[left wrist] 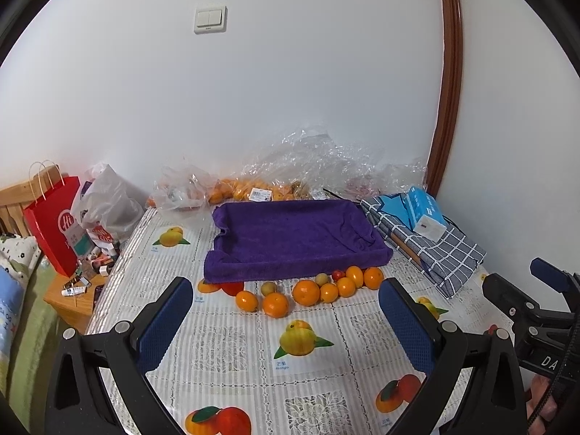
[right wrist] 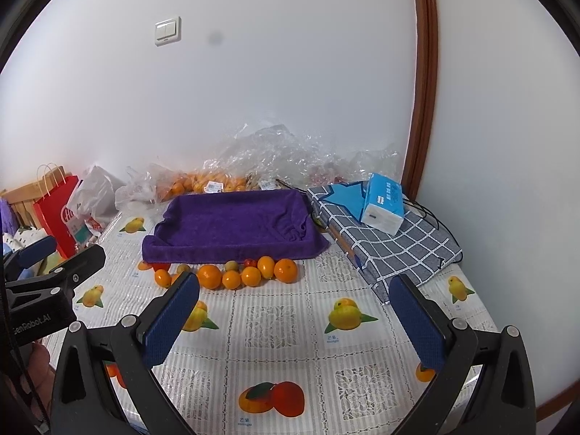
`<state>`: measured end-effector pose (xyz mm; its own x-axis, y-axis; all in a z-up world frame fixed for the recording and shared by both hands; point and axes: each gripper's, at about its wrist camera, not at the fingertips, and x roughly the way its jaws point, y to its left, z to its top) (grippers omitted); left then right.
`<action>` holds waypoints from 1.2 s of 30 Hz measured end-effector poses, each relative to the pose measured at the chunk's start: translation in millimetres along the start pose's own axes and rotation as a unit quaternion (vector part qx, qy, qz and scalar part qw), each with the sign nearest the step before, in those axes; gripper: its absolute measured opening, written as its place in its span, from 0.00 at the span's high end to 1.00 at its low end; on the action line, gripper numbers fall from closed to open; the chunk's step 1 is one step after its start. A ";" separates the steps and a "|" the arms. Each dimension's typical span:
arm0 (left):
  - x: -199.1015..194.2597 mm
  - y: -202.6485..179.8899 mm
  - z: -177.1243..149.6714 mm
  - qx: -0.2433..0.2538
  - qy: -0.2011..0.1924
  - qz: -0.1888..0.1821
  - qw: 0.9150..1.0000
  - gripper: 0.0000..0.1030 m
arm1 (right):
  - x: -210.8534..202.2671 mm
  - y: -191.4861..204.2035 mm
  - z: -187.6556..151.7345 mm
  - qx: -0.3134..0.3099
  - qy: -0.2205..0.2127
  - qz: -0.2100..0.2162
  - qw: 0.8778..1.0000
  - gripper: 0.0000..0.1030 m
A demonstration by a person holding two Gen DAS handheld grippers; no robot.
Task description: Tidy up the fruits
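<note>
Several oranges (left wrist: pixel 306 292) (right wrist: pixel 209 276) lie in a loose row on the fruit-print tablecloth, just in front of a tray lined with a purple towel (left wrist: pixel 290 239) (right wrist: pixel 232 224). Two small greenish fruits (left wrist: pixel 269 287) (right wrist: pixel 231 265) and a small red one (left wrist: pixel 338 274) (right wrist: pixel 249 262) sit among them. The tray holds nothing. My left gripper (left wrist: pixel 286 297) is open and empty, hovering above the table short of the oranges. My right gripper (right wrist: pixel 293 293) is open and empty, to the right of the left one, also short of the row.
Clear plastic bags with more oranges (left wrist: pixel 250 188) (right wrist: pixel 206 183) lie against the wall behind the tray. A checked cloth bag (left wrist: pixel 435 250) (right wrist: pixel 391 243) with a blue tissue pack (left wrist: pixel 424 214) (right wrist: pixel 384 203) lies right of the tray. A red paper bag (left wrist: pixel 54 224) stands at the left edge.
</note>
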<state>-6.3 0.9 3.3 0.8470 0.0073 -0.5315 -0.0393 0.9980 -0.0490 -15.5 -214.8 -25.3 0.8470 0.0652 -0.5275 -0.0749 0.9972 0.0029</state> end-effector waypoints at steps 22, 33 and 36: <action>-3.2 -1.3 0.6 -0.003 -0.004 -0.003 1.000 0.00 | -4.6 0.7 -3.6 -0.001 -0.007 0.002 1.000 0.00; -3.4 2.8 -1.2 -0.006 -0.004 -0.007 1.000 0.00 | -1.7 4.5 -4.8 -0.003 -0.006 0.004 1.000 0.00; -4.3 3.2 -2.3 -0.006 -0.005 -0.009 1.000 0.00 | -1.0 5.1 -4.8 -0.002 -0.008 0.005 1.000 0.00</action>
<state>-11.3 3.9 3.5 0.8532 -0.0090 -0.5216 -0.0314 0.9972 -0.0685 -19.3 -209.9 -28.8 0.8543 0.0766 -0.5141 -0.0859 0.9963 0.0057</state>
